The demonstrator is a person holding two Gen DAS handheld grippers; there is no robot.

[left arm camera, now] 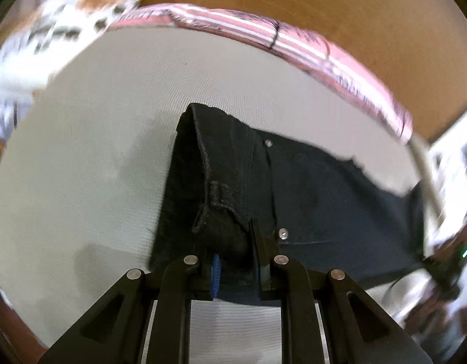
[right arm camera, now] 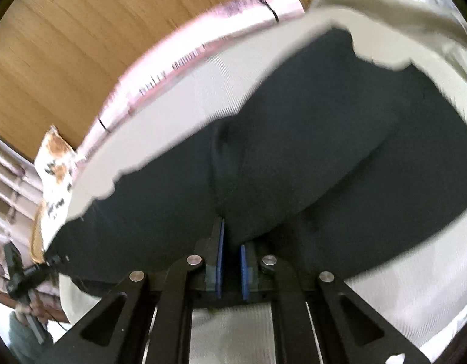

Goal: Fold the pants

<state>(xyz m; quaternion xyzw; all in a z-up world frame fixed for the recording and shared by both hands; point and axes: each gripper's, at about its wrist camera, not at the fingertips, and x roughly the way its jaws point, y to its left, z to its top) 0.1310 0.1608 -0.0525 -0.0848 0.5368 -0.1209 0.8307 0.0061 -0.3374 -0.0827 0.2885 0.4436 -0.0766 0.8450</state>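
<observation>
Black denim pants (left arm camera: 309,188) lie on a white bed sheet (left arm camera: 97,151). In the left wrist view my left gripper (left arm camera: 236,261) is shut on the raised waistband, beside a belt loop and two metal rivets. In the right wrist view the pants (right arm camera: 294,151) spread dark and wide across the sheet (right arm camera: 178,97). My right gripper (right arm camera: 231,251) pinches a lifted fold of that fabric between its blue pads (right arm camera: 219,254). Each view catches the other gripper at its edge, the right one (left arm camera: 445,273) and the left one (right arm camera: 21,273), both blurred.
A pink striped mattress border (left arm camera: 294,42) runs along the far edge of the sheet. Beyond it is a wooden floor (left arm camera: 324,0). A white cloth with orange and dark patches (left arm camera: 66,15) lies at the far left corner. A crumpled pale cloth (right arm camera: 385,6) sits past the pants.
</observation>
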